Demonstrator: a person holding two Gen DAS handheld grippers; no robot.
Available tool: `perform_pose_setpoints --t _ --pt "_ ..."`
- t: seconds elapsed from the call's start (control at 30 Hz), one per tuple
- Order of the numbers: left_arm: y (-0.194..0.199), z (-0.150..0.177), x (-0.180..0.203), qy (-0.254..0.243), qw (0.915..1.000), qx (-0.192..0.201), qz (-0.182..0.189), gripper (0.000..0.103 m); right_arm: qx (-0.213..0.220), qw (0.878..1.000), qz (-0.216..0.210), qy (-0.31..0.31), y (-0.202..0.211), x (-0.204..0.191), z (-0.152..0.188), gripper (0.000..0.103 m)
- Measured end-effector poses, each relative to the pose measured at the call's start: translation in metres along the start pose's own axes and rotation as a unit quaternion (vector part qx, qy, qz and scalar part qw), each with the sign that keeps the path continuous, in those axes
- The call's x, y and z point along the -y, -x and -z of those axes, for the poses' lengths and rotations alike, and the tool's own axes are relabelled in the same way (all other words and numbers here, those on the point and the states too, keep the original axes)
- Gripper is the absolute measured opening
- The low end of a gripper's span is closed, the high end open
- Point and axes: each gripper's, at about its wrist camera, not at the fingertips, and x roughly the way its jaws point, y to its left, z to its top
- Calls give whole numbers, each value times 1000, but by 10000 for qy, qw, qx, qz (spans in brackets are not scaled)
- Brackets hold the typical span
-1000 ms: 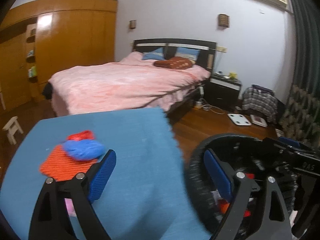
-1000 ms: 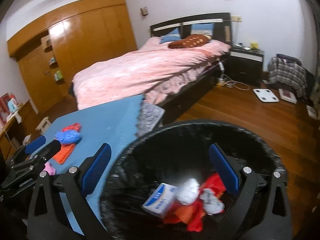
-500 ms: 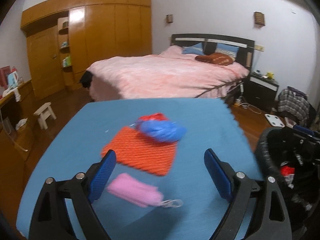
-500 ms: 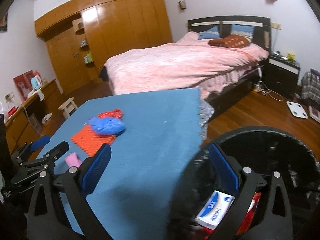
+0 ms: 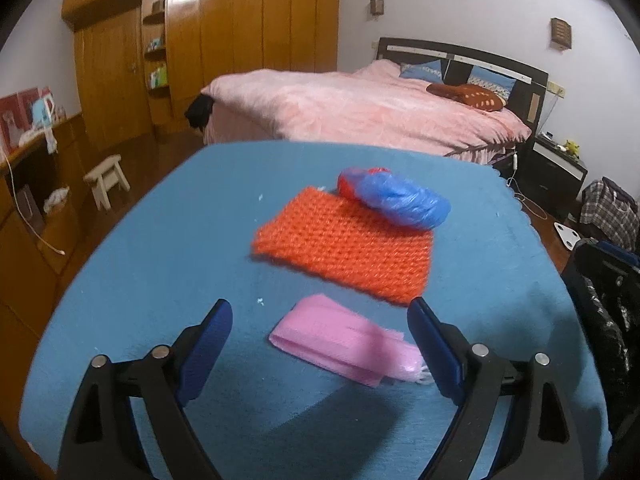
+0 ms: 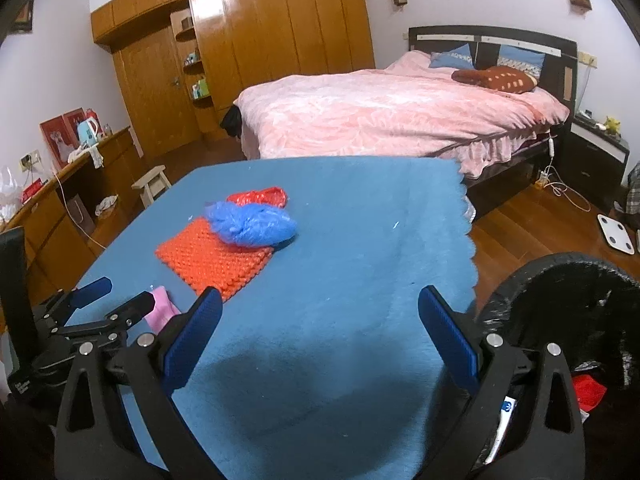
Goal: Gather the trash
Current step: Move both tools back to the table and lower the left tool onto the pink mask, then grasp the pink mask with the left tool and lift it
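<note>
From the left wrist view, the left tongs (image 5: 320,332) hang wide open over the blue surface (image 5: 160,260) with nothing between the pads. The pink folded wrapper (image 5: 344,340) lies on the surface right between the two blue pads, nearer the right-hand one, though I cannot tell if it touches. Just beyond the wrapper sits the orange knitted mat (image 5: 348,244), and on the mat's far corner rests a crumpled blue plastic bag (image 5: 404,200) with a bit of red plastic (image 5: 350,182) tucked behind it. The black trash bin (image 5: 604,320) shows at the mat's right, off the edge of the surface.

From the right wrist view, the right tongs (image 6: 320,328) are likewise spread wide and hold nothing, poised above bare blue surface (image 6: 340,220). The orange knitted mat (image 6: 216,256) lies ahead and to their left, the blue plastic bag (image 6: 252,226) on its far end, red plastic (image 6: 260,198) beyond. The left tongs (image 6: 120,296) straddle the pink wrapper (image 6: 160,312) beside the mat's near corner. The trash bin (image 6: 560,300) stands right of the mat, below the surface.
</note>
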Motion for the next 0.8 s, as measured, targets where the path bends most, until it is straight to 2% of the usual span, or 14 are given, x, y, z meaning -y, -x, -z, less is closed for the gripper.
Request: perform_pose_setpoints --t 0.33,0.57,0.63,0.8 --pt "-19 8 -8 105 9991 -401 112 79 -241 9997 31 58 -22 -7 12 96" --pt "-34 10 -4 10 9964 -802 273 62 -318 9995 33 82 -29 -8 18 96" --pt "-34 10 -3 -14 9963 -813 293 57 -319 9994 37 92 -29 -7 19 96" --pt "-33 10 -3 8 9965 -793 269 39 -331 9994 36 77 -30 -7 20 96"
